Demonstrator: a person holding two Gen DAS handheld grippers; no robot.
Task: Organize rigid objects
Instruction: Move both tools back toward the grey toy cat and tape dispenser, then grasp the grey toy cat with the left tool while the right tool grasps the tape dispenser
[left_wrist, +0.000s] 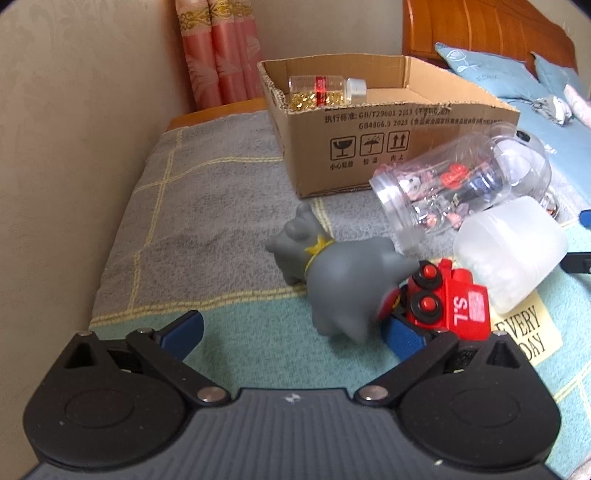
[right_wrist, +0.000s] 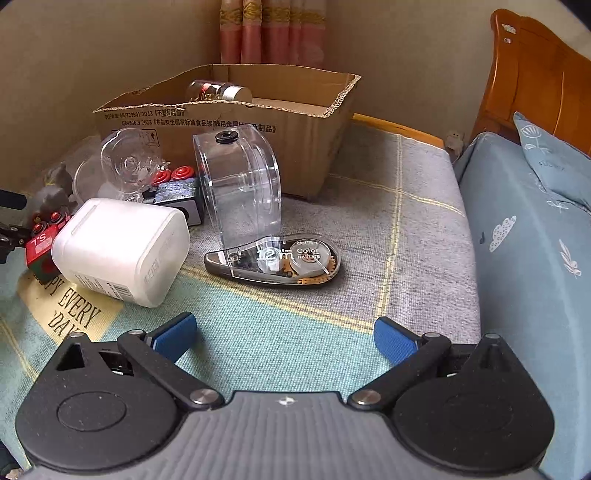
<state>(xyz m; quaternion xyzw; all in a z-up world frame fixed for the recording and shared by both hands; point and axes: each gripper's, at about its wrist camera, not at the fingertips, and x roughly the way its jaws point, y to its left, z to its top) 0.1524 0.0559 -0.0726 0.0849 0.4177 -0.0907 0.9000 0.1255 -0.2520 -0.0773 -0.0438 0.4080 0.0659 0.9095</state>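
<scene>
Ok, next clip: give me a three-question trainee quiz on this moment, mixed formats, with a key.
1. True or false: the cardboard box already holds a small bottle.
2. Multiple choice: which item lies flat on the blanket, nearest ahead of the right gripper? A) correction tape dispenser B) grey toy animal C) white plastic bottle
3. Fill in: both the left gripper and the right gripper are ____ and hold nothing.

Key:
1. True: it lies on its side in the box.
2. A
3. open
</scene>
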